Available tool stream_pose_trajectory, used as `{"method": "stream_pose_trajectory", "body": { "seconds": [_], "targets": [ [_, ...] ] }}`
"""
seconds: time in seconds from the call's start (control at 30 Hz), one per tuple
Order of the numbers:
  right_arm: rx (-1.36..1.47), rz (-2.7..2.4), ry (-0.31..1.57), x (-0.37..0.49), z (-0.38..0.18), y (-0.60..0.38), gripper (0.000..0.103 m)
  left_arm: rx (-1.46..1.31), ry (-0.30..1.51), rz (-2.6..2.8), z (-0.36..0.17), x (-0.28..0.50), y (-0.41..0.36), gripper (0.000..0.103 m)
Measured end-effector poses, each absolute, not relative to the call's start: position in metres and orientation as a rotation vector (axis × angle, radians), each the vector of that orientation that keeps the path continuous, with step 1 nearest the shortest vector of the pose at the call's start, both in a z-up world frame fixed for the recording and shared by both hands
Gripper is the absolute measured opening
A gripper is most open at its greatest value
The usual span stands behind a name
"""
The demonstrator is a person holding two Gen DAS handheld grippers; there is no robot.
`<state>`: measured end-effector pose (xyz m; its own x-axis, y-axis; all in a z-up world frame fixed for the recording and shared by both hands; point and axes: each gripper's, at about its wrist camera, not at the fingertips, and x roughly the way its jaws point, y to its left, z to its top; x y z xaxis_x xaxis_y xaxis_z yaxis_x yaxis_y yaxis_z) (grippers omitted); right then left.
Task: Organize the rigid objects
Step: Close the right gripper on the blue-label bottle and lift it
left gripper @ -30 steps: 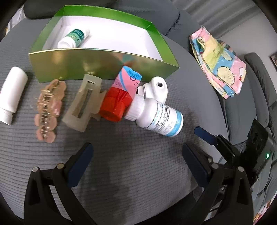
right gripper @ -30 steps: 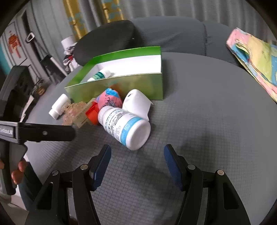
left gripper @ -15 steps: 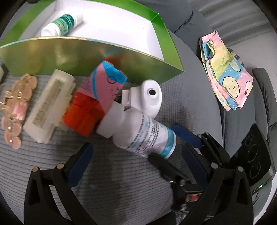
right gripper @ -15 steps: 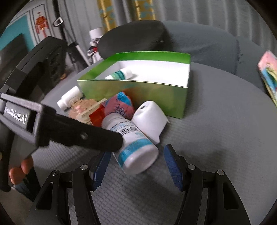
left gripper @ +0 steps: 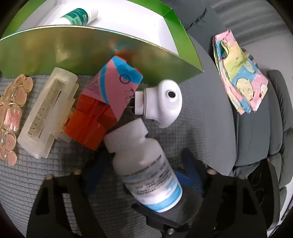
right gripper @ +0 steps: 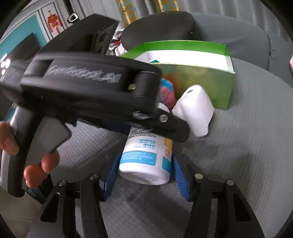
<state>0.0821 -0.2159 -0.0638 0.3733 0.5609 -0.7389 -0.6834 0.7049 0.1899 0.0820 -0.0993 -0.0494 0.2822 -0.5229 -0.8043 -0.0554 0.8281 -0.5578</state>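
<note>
The right gripper point(right gripper: 144, 178) has its blue pads on either side of the base of a white pill bottle point(right gripper: 146, 157); its jaws are closing, and the pads look just at the bottle's sides, though I cannot tell whether they press yet. The left gripper point(left gripper: 144, 170) straddles the same bottle point(left gripper: 144, 168) nearer its neck, its jaws also closing with the bottle between them, and its black body crosses above the bottle in the right wrist view.

The bottle lies on its side on a grey textured cushion point(right gripper: 238, 164). Just beyond its cap sit a white plastic nozzle piece point(left gripper: 161, 106), a pink and blue tube with a red cap point(left gripper: 109, 98), a translucent hair claw point(left gripper: 47, 113) and a pink beaded clip point(left gripper: 12, 117). Behind them stands a green box point(left gripper: 91, 51) with a small green-labelled bottle point(left gripper: 78, 16) inside.

The pill bottle looks stiff, light and smooth, likely to roll or slip. A hold across the labelled barrel, squarely at mid-body, seems safest; two grippers on it at once risk twisting it.
</note>
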Motion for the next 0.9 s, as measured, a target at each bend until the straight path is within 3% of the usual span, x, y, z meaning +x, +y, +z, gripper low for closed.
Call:
{"method": "stream_pose_trajectory", "body": {
  "seconds": [0.07,0.33,0.9],
  "targets": [
    [-0.152,0.778,0.88,0.078,-0.065,-0.213,0.058,-0.51,1.26,-0.338,-0.05,0.079,-0.1,0.06],
    [-0.138,0.727,0.836,0.052,-0.058,-0.2,0.058,-0.398,1.198,-0.41,-0.035,0.061,-0.101,0.061],
    [-0.202,0.736,0.557,0.009,0.007,-0.171,0.058,-0.153,0.917,-0.418,0.055,0.042,-0.077,0.06]
  ]
}}
